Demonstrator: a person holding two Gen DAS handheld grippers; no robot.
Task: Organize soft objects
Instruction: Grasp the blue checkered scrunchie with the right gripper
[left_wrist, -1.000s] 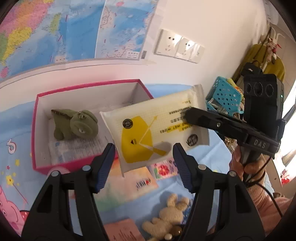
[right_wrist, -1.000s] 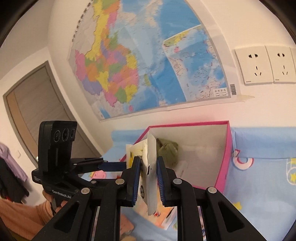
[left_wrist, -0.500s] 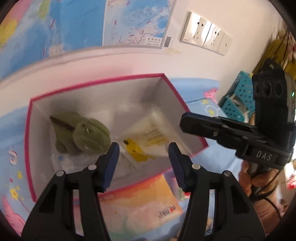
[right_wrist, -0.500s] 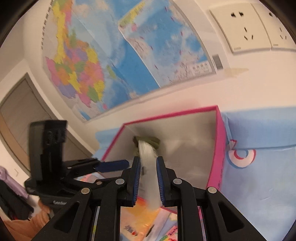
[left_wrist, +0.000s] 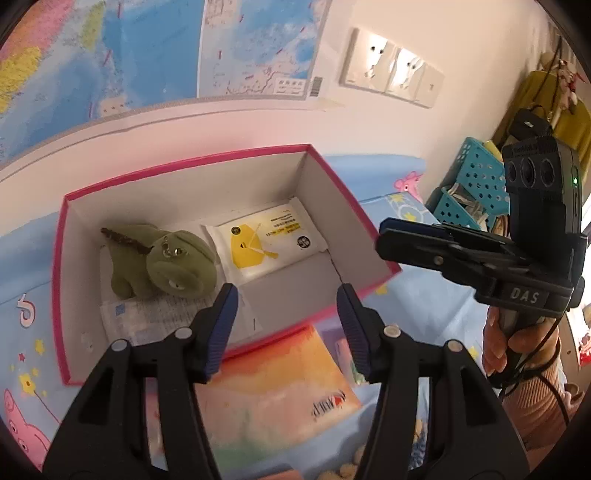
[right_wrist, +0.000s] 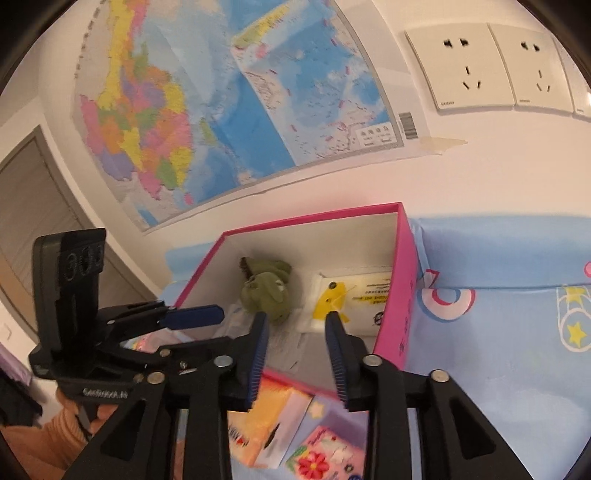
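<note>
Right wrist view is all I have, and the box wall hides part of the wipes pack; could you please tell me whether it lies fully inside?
Observer: Yes, the left wrist view shows the whole wipes pack lying flat on the floor of the pink box, in its far right corner.
Operator: Thank you; what is the green dinosaur standing on?
Observer: The green dinosaur stands on a flat white printed packet in the box's left half.
Operator: Is anything soft left outside?
Observer: A cream plush toy shows at the bottom edge, before the box, mostly cut off.
</note>
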